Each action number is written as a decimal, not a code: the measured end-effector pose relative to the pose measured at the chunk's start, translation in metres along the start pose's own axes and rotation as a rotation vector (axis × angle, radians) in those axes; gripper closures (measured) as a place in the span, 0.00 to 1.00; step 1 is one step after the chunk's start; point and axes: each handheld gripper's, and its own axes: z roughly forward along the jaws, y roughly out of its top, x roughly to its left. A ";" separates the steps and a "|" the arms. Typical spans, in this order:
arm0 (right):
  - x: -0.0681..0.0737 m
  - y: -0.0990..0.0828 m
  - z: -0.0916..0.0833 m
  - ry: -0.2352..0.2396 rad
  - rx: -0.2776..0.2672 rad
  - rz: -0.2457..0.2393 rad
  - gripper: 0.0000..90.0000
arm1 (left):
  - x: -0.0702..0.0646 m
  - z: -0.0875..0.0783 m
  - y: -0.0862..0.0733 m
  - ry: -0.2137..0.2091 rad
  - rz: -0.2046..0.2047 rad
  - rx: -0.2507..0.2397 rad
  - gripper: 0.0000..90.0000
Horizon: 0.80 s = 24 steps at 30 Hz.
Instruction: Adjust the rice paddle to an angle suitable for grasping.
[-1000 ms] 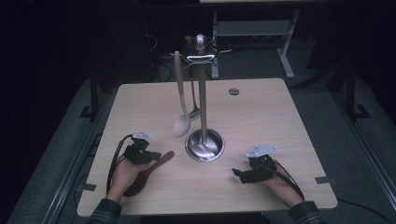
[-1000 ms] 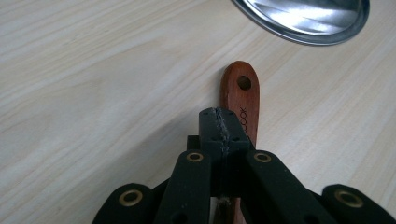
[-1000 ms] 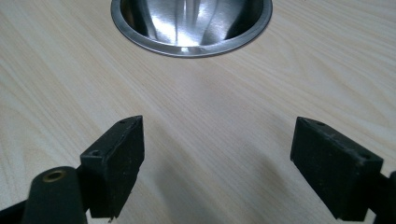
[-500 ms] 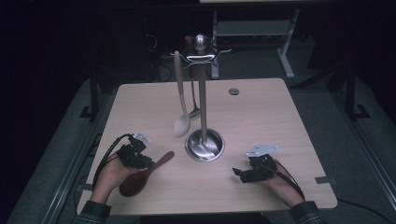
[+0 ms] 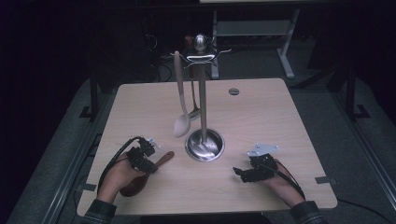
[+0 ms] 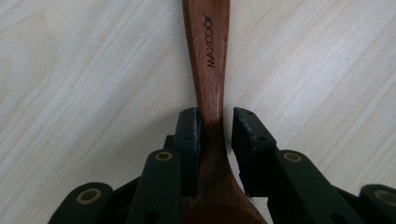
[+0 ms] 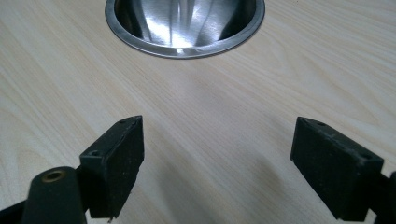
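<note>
A lab-like recording room: a bare light wooden table [image 5: 261, 116] stands on grey carpet [image 5: 327, 74] in near darkness, with tangled cables [image 5: 156, 60] at upper left and a white metal table frame [image 5: 285, 51] at upper right.

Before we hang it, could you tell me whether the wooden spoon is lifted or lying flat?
Lying flat: the wooden spoon rests on the table.

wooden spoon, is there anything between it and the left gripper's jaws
Nothing visible. The wooden spoon lies flat on the table, its neck already between the left gripper jaws: one pad touches it, the other stands a sliver off. The jaws have just been opening.
</note>
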 end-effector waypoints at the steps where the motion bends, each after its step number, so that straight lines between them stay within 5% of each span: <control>1: 0.000 0.000 0.000 0.000 0.000 0.000 0.19 | 0.000 0.000 0.001 0.006 -0.003 0.008 0.82; 16: 0.002 0.000 0.000 -0.001 0.002 0.000 0.19 | -0.005 0.001 0.009 0.057 -0.034 0.059 0.86; 24: -0.001 0.000 -0.001 -0.002 -0.003 0.007 0.19 | 0.003 -0.001 0.001 0.020 -0.065 -0.004 0.87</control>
